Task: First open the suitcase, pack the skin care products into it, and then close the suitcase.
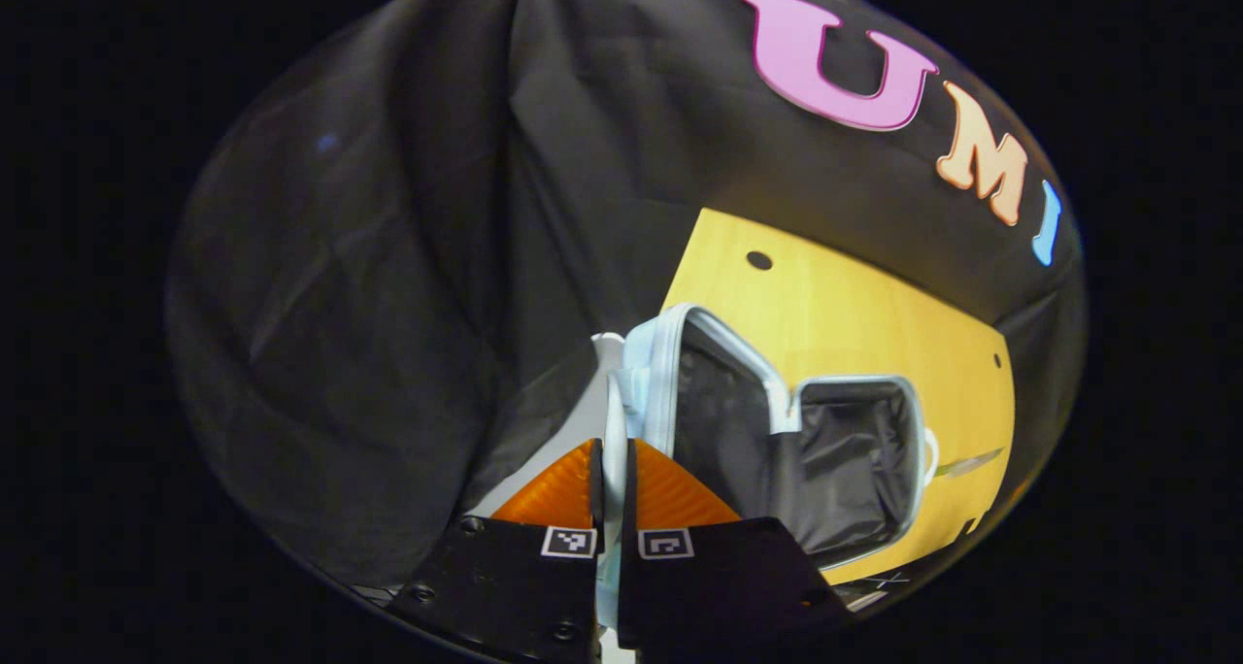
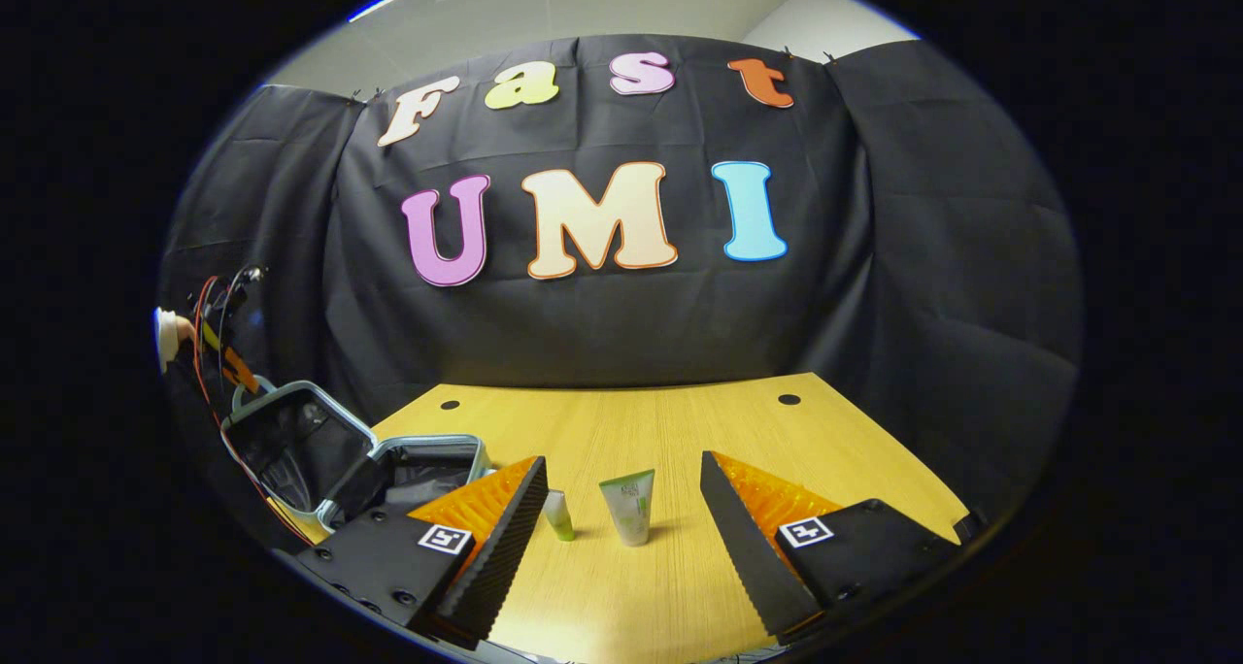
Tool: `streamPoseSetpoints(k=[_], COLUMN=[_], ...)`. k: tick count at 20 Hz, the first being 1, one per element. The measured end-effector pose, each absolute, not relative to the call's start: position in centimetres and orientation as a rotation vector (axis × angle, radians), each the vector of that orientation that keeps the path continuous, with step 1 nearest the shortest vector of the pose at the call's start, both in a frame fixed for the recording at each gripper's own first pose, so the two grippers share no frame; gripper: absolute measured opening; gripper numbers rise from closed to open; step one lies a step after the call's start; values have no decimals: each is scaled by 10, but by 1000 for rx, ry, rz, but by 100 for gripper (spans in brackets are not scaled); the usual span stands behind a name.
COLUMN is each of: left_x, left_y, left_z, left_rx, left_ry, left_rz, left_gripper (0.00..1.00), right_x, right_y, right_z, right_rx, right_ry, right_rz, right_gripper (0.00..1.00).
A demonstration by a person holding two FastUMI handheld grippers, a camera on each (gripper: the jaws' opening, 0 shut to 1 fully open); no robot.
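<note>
**Suitcase held open on the left, tubes waiting ahead of the right tool**

Nearest the lens in the left gripper view, the left tool point(image 1: 612, 470) has its two fingers drawn together on the pale rim of the suitcase lid point(image 1: 723, 392), with a thin edge of that rim pinched between them. The suitcase point(image 1: 859, 470) lies open on the desk point(image 1: 855, 305), its dark lining showing in both halves; the lid stands raised at the left and the base lies flat to its right. No product can be made out inside it.

In the right gripper view the same suitcase point(image 2: 369, 475) sits at the far left of the desk point(image 2: 680, 421). To its right the right tool point(image 2: 621, 509) has its fingers spread wide apart with nothing between them but air. Two skin care items stand upright just ahead of it: a small green tube point(image 2: 558, 515) close to the left-hand finger, and a larger pale tube point(image 2: 628, 507) almost centred in the gap.

Opening looks done and packing not yet begun. The right tool is the nearer one to both tubes. The larger tube lies straight ahead with its long axis vertical, so a short forward reach and a squeeze across its body would probably suffice, then a carry leftward to the open base.
</note>
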State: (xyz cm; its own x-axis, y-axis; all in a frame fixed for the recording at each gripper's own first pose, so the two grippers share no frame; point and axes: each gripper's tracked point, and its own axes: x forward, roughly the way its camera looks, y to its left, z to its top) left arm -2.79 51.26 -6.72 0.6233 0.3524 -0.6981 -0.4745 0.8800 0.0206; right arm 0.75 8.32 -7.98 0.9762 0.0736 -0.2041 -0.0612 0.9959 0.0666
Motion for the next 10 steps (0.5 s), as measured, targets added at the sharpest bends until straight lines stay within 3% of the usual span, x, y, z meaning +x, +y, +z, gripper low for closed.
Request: streamPoseSetpoints(k=[6,10], left_x=[-31,-29], left_y=[550,556], left_z=[-163,-190], left_rx=[-246,-271], left_ry=[862,902], left_rz=[580,633], left_gripper=[2,4], right_x=[13,20], right_y=[94,95], right_z=[-83,-86], right_rx=[47,46], right_ry=[234,252], right_rz=[82,95], right_gripper=[99,99])
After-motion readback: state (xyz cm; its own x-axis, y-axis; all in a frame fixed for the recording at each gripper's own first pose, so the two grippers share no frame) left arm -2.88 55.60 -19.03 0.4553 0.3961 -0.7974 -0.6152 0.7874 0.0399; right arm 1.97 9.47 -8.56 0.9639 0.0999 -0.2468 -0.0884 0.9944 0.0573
